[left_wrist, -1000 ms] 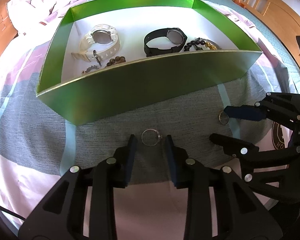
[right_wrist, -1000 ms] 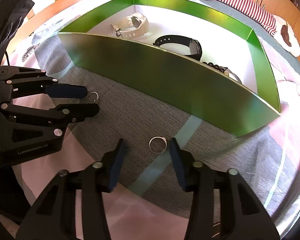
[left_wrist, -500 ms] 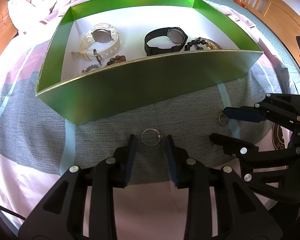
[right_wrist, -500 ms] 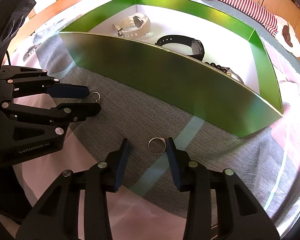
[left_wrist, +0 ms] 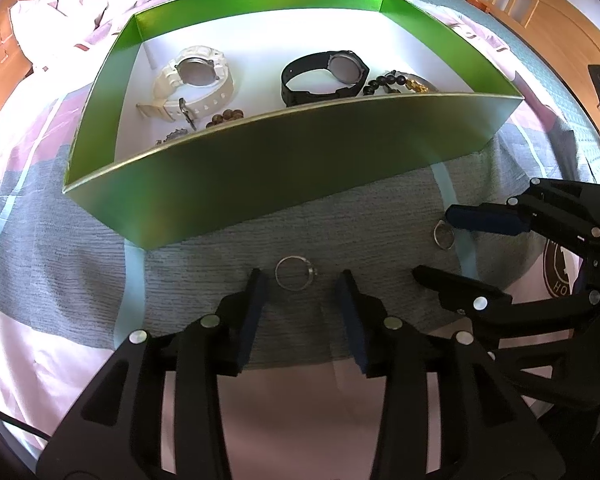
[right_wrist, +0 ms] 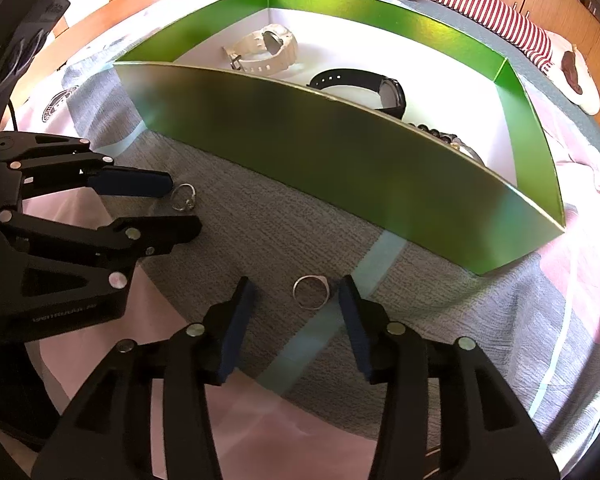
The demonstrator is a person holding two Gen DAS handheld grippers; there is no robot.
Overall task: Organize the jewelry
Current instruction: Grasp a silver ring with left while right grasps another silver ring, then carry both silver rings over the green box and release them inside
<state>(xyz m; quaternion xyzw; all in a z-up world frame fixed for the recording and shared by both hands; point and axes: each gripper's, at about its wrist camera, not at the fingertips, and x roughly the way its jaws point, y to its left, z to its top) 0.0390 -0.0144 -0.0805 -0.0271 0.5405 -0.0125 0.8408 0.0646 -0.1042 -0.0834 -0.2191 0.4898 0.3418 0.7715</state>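
Two silver rings lie on the grey bedspread in front of a green box (left_wrist: 284, 184). My left gripper (left_wrist: 300, 280) is open, its jaws on either side of one ring (left_wrist: 296, 273). My right gripper (right_wrist: 296, 290) is open around the other ring (right_wrist: 312, 292), which also shows in the left wrist view (left_wrist: 443, 234). The left gripper also shows in the right wrist view (right_wrist: 180, 204) beside its ring (right_wrist: 184, 197). Inside the box lie a white watch (left_wrist: 196, 80), a black watch (left_wrist: 328, 76) and bead bracelets (left_wrist: 392, 84).
The box's near wall (right_wrist: 340, 152) stands just beyond both rings. The bedspread (left_wrist: 52, 264) has grey, pink and white patches. A rumpled quilt (left_wrist: 80, 4) and a striped cloth (right_wrist: 496, 16) lie behind the box. Wooden furniture (left_wrist: 540, 4) is at the back right.
Both grippers have closed in slightly on their rings and stay open. The rings and the box have not moved.
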